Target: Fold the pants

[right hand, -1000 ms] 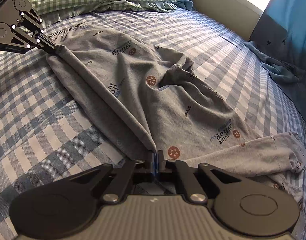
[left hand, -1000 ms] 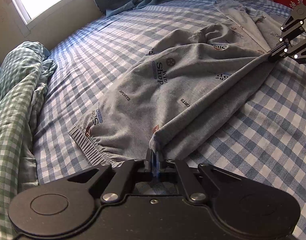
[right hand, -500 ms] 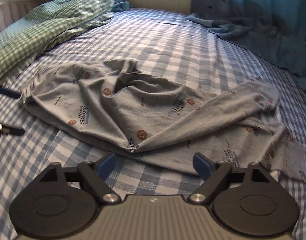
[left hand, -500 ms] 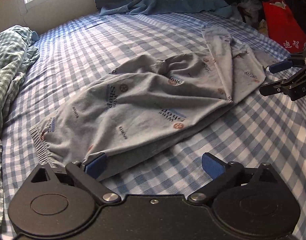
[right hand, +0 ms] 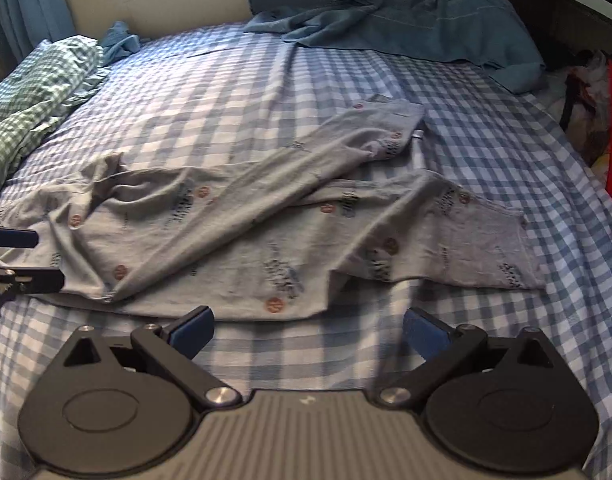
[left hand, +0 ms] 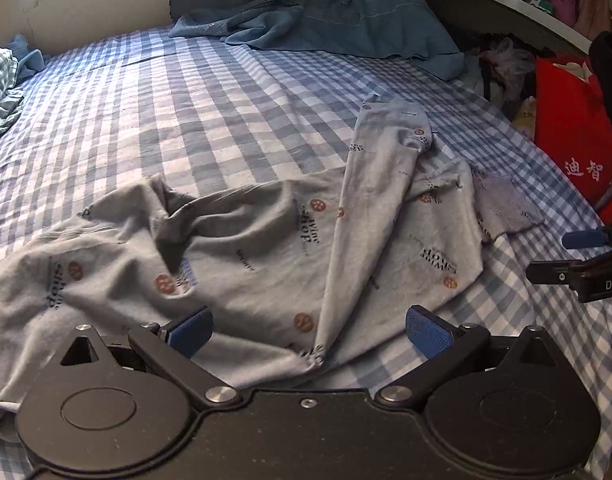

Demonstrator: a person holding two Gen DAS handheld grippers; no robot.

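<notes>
Pants [left hand: 241, 264] lie rumpled on the checked bed [right hand: 233, 92] as we hold the left gripper [left hand: 308, 330] and right gripper [right hand: 308, 328] spread (jaws just opened, nothing between), likely for regrasping.

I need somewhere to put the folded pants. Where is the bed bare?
Bare checked sheet lies between the gray pants, the green checked quilt and the blue blanket. A narrow strip runs nearside of the pants. The middle is covered by them.
</notes>
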